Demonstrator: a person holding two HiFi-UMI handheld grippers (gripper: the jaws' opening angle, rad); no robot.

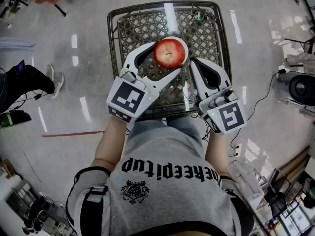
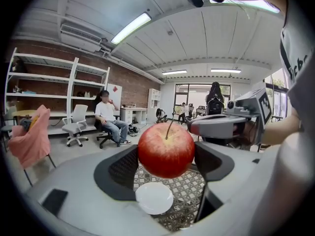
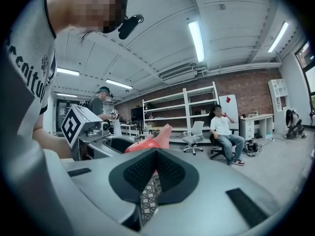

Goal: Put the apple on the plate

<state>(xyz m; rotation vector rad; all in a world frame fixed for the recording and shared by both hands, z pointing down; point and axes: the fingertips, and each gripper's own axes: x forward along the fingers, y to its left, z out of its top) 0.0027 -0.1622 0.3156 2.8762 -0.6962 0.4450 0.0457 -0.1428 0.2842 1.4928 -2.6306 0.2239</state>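
The person stands by a small table [image 1: 114, 43] with a woven top and holds a gripper in each hand. The left gripper [image 1: 162, 60] has a red apple [image 2: 166, 150] pinched between its two fingers. One finger pad presses on each side of the apple, and the stem points up. The apple is up in the air and does not touch the table. Right under the fingers and the apple lies a small white plate [image 2: 154, 197] on the table top. There is a gap between the apple and the plate.

The right gripper [image 3: 155, 156] is just beside the apple, on the far side from the left gripper's fingers. Its two fingers are pressed together at the tips, with nothing between them. Only a bit of the woven table top shows through the small slit lower down between the pads.
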